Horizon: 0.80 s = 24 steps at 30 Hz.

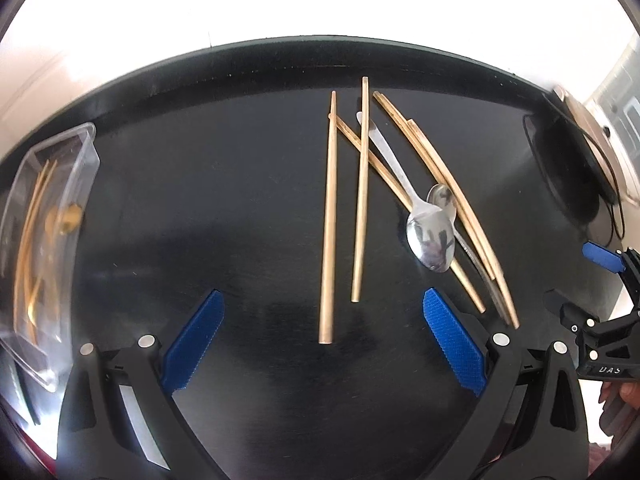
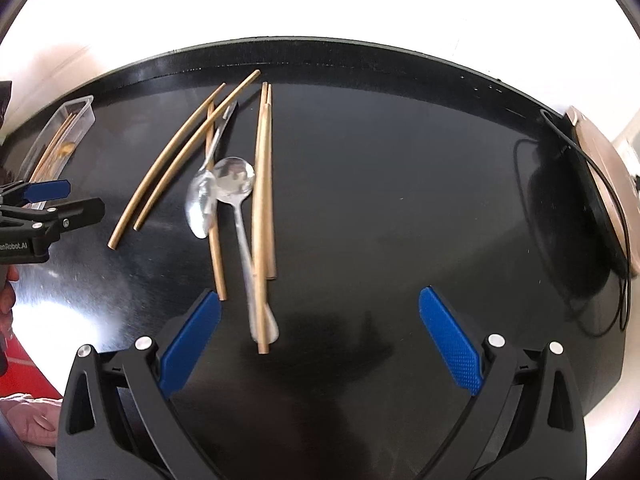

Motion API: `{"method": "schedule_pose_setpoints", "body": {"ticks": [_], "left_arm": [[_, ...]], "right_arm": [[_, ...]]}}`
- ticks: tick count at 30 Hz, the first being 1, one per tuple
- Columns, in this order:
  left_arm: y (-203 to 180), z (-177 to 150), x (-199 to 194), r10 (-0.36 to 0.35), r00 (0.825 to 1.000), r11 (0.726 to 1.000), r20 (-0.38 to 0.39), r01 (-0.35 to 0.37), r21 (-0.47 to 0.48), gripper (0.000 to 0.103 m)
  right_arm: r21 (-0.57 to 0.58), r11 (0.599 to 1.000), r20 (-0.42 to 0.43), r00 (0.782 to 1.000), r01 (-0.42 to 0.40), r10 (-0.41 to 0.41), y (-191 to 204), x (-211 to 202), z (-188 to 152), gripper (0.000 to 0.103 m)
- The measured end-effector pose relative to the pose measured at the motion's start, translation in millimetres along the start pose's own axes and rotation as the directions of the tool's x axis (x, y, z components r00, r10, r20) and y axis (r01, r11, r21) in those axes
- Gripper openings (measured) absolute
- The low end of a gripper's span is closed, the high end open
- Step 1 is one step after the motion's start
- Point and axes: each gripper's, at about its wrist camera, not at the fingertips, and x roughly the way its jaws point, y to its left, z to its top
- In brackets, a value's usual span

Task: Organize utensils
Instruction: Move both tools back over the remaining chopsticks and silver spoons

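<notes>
Hovering low over the black table [image 1: 200, 200], the left gripper [image 1: 320, 336] has its blue-padded fingers [image 1: 194, 344] spread wide with nothing between them, angled forward and down toward a loose pile of utensils. Just ahead of its gap lie two straight chopsticks [image 1: 329, 220], side by side and pointing away; the nearer ends sit between the finger lines without touching either pad. Right of these, a silver spoon [image 1: 432, 236] rests bowl-down toward the gripper, crossing over another chopstick, with a second spoon's bowl [image 1: 442, 198] tucked behind it and more curved-looking chopsticks [image 1: 452, 184] just beside. Far left, a clear plastic container [image 1: 80, 168] holds several chopsticks and something yellowish, too blurred to name.

The right gripper [image 2: 320, 340] hangs beside the left at similar height, likewise released and wide open, empty. From its view the utensil pile lies ahead and left; one chopstick's end and a spoon handle [image 2: 244, 248] reach in near its left finger [image 2: 192, 340]. A hand [image 2: 8, 296] grips the left tool's handle at the frame edge. A dark round object with a cable [image 2: 572, 208] sits at the table's right edge.
</notes>
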Motion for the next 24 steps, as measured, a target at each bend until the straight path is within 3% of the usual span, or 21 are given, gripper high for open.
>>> {"method": "schedule_pose_setpoints", "body": {"ticks": [13,24], "left_arm": [[-25,4,-1,0.039,0.999,0.997,0.011,-0.038,-0.070,0.097],[-18,23,14,0.075,0.997,0.995,-0.009,-0.076,-0.057,0.097]], "right_arm": [[-0.064,0.994,-0.031,0.996,-0.087,0.085,-29,12,10,0.096],[-0.026,0.993,-0.055,0.992,-0.114,0.113,-42,36,36,0.096]]}}
